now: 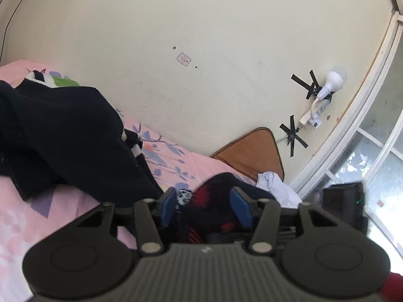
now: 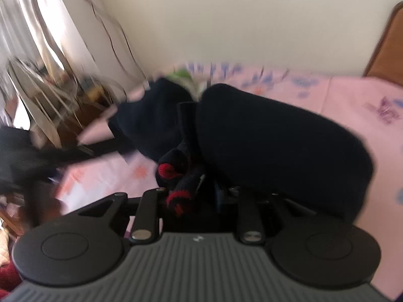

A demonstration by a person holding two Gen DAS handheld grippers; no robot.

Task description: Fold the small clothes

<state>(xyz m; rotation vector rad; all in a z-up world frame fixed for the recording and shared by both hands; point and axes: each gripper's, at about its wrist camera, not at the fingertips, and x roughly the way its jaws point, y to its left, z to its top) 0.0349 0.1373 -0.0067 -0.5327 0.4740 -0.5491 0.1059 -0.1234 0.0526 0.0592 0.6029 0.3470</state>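
On the pink floral bedsheet (image 1: 37,216), a big black garment (image 1: 63,136) is heaped toward the left edge by the wall. The left gripper (image 1: 207,207) has its blue pads (image 1: 169,205) apart, a dark red-marked knit piece (image 1: 216,188) between them, not clearly pinched. The right gripper (image 2: 194,196) is narrowed onto a dark, red-cuffed knit item (image 2: 176,171); the picture is blurred, pads hidden.

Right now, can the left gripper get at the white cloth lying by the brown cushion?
Probably yes. The left gripper has its jaws apart, and the white cloth lies just ahead to its right, uncovered. But a dark red-patterned garment sits between the fingers and would have to be cleared first.
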